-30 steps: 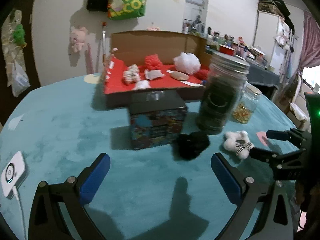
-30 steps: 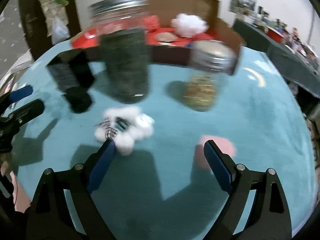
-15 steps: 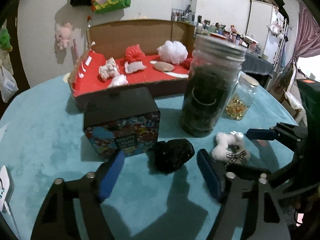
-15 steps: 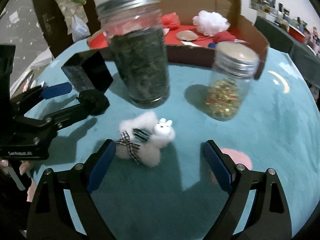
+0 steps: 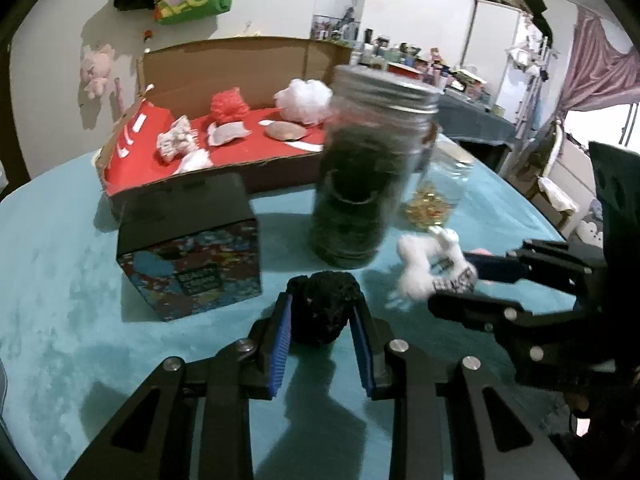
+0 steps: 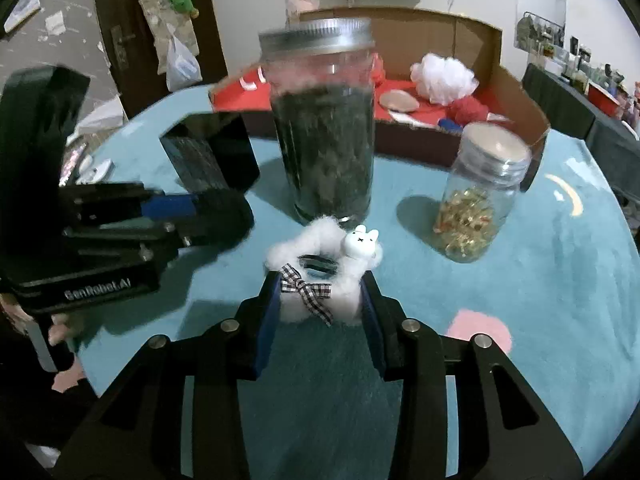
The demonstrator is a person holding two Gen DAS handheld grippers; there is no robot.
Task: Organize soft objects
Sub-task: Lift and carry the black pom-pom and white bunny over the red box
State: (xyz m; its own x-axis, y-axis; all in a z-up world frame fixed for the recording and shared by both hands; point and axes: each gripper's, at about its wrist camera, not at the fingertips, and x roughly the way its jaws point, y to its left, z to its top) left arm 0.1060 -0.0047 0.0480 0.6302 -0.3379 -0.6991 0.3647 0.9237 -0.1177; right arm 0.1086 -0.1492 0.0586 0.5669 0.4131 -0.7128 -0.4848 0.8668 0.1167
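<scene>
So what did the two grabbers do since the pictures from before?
Both have just been closing. The left gripper moved up to the black fluffy ball and squeezed it. The right gripper closed on the white fluffy bunny scrunchie. The big jar, small jar, black box and cardboard tray stayed put on the teal table.

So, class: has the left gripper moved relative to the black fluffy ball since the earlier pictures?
Yes. The left gripper advanced toward the tall jar; its jaws have just been closing around the black fluffy ball.
</scene>
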